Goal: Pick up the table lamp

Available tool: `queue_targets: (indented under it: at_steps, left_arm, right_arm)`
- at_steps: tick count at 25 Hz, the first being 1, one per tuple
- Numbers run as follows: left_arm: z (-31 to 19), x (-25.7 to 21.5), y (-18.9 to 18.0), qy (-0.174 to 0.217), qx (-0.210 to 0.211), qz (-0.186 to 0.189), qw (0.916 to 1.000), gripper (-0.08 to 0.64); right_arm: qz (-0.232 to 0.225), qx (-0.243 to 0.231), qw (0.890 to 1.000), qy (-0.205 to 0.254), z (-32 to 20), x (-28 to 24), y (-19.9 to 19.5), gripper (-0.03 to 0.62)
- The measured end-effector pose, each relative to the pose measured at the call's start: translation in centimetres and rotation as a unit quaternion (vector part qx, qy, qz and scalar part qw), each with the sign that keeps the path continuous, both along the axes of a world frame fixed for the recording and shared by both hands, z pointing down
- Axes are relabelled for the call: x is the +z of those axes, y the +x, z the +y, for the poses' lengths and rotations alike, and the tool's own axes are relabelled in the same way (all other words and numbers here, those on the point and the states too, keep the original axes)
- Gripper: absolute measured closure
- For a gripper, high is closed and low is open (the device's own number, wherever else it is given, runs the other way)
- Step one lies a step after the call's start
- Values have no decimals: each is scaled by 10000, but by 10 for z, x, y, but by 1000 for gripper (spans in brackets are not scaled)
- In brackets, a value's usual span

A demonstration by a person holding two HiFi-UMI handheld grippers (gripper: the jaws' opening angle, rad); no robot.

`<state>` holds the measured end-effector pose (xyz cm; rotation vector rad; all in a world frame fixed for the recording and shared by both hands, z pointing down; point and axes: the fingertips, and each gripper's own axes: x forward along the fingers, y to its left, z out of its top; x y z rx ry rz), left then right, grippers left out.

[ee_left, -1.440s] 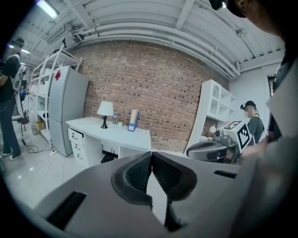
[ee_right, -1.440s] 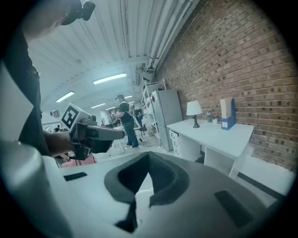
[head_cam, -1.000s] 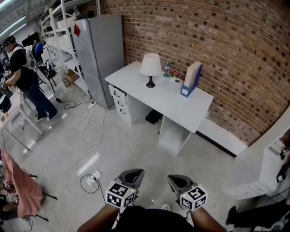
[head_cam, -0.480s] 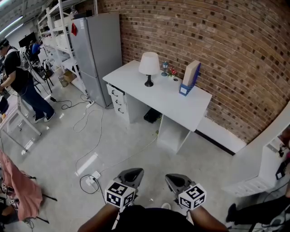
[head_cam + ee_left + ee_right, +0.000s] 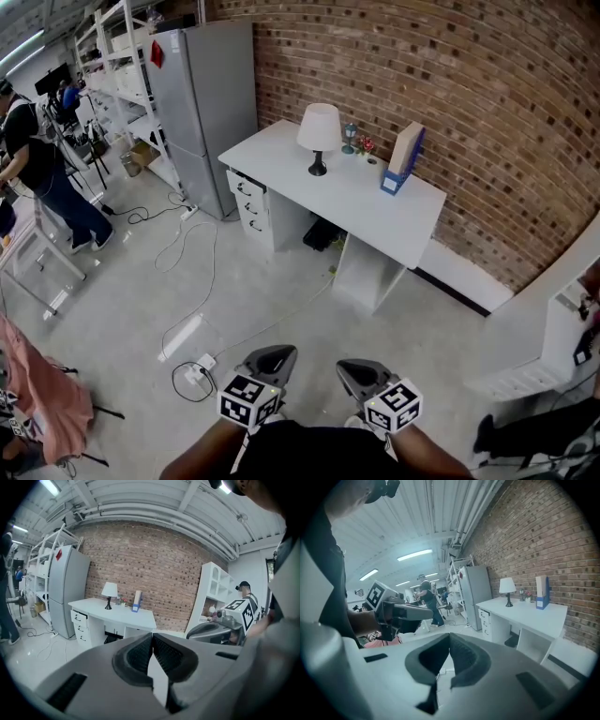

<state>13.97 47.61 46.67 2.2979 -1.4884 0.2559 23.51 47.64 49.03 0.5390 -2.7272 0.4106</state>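
The table lamp (image 5: pixel 319 134), with a white shade and a dark foot, stands on a white desk (image 5: pixel 291 164) against the brick wall; it also shows far off as the lamp (image 5: pixel 109 593) and the lamp (image 5: pixel 507 588). My left gripper (image 5: pixel 277 355) and right gripper (image 5: pixel 351 367) hang low at the bottom of the head view, side by side, well short of the desk. Both are shut with nothing between the jaws, as the left gripper (image 5: pixel 152 641) and right gripper (image 5: pixel 449 641) views confirm.
On the desk beside the lamp are a blue and tan file box (image 5: pixel 400 159) and small ornaments (image 5: pixel 356 142). A grey fridge (image 5: pixel 202 103) stands left of the desk. Cables and a power strip (image 5: pixel 195 371) lie on the floor. A person (image 5: pixel 42 169) stands at far left; white shelving (image 5: pixel 548 319) is at right.
The desk and lamp have shifted slightly right and down in the head view as I move across the floor. Both grippers stay shut and keep their place in the picture.
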Motion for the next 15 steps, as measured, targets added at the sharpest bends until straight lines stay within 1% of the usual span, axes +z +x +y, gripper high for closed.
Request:
queue_targets:
  at_steps: [8, 11, 15]
  left_arm:
    - [23, 8, -55, -65, 160, -28, 9998, 555]
    - [28, 15, -75, -149, 114, -68, 9998, 555]
    - [35, 21, -89, -264, 119, 82, 9995, 555]
  right_arm:
    - [23, 126, 9998, -122, 23, 14, -54, 588]
    - [56, 173, 9996, -235, 27, 20, -69, 588]
    - [54, 192, 9996, -204, 27, 14, -83, 588]
